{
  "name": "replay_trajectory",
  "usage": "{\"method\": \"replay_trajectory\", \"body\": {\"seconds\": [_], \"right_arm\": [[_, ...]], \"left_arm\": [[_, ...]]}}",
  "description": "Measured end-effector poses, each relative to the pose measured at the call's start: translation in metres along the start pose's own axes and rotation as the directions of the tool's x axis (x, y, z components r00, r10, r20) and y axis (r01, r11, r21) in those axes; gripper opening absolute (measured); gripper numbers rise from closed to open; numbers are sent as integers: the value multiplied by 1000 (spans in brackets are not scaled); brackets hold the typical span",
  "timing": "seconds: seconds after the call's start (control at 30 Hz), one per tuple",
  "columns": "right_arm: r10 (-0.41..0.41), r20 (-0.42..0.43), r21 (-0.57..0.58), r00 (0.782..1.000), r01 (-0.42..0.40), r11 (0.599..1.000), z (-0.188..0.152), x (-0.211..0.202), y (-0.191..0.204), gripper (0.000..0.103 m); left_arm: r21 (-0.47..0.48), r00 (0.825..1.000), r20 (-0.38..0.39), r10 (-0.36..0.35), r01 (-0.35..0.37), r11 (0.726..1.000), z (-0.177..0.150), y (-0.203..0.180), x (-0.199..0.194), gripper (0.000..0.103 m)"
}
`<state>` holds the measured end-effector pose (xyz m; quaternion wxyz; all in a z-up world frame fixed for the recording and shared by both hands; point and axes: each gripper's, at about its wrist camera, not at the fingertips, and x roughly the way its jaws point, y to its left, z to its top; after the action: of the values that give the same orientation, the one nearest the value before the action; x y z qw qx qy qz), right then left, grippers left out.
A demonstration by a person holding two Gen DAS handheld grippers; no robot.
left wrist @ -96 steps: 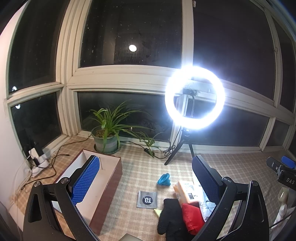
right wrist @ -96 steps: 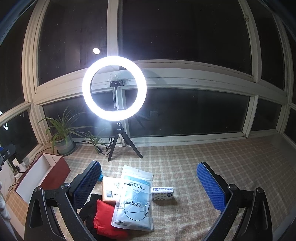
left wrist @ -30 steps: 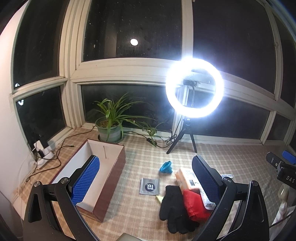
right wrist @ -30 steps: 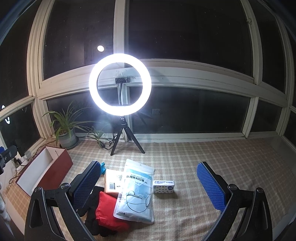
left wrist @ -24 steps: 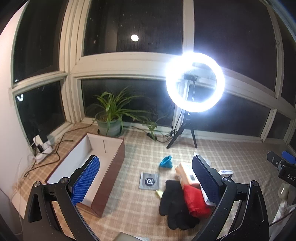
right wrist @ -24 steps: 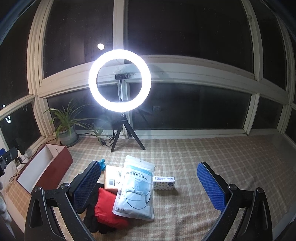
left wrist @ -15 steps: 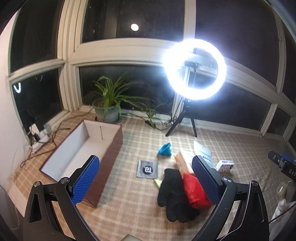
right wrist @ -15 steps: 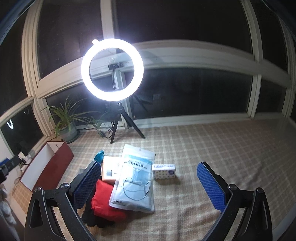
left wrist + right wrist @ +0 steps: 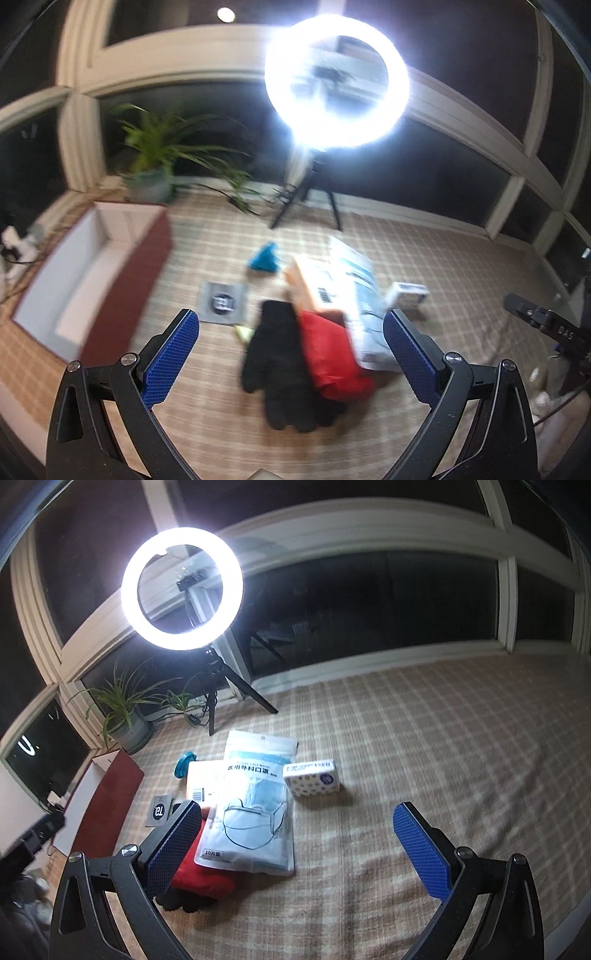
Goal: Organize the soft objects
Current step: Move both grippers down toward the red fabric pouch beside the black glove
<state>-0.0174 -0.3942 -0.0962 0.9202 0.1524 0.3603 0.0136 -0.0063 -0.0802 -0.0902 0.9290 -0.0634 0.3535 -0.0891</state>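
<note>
A pile of soft things lies on the checked cloth: black gloves (image 9: pixel 284 362), a red pouch (image 9: pixel 332 354) (image 9: pixel 199 871), a clear bag of face masks (image 9: pixel 255 812) (image 9: pixel 365 306), an orange packet (image 9: pixel 314 291) (image 9: pixel 201 779) and a small tissue pack (image 9: pixel 312 777) (image 9: pixel 406 293). My left gripper (image 9: pixel 291 354) hangs open above the gloves and red pouch, holding nothing. My right gripper (image 9: pixel 297 842) is open too, above the mask bag's lower edge. An open brown box with a white inside (image 9: pixel 81 273) (image 9: pixel 99 805) stands to the left.
A lit ring light on a tripod (image 9: pixel 336 81) (image 9: pixel 183 587) stands behind the pile, with a potted plant (image 9: pixel 155 162) (image 9: pixel 125 716) and cables left of it. A teal object (image 9: pixel 264 258) and a grey marker card (image 9: pixel 223 302) lie near the box. Bare checked cloth (image 9: pixel 461 746) spreads right.
Both grippers have come down and forward toward the pile, which looks larger and nearer. The right view has tilted. Both stay open.
</note>
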Motion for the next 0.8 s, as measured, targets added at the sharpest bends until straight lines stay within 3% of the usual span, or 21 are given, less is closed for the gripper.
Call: {"method": "replay_trajectory", "body": {"seconds": [0.07, 0.3, 0.53, 0.8], "right_arm": [[11, -20, 10, 1000, -11, 1000, 0, 5, -8, 102], [31, -69, 36, 997, -29, 999, -4, 22, -36, 102], [64, -141, 77, 988, -54, 996, -6, 51, -62, 102], [120, -192, 71, 974, -108, 992, -9, 77, -59, 98]], "left_arm": [[-3, 999, -30, -38, 38, 999, -1, -9, 11, 100], [-31, 996, -75, -47, 45, 999, -10, -18, 35, 99], [-108, 993, -114, 2, -14, 994, -22, 3, 50, 98], [-154, 986, -156, 61, -85, 984, -30, 30, 63, 88]]}}
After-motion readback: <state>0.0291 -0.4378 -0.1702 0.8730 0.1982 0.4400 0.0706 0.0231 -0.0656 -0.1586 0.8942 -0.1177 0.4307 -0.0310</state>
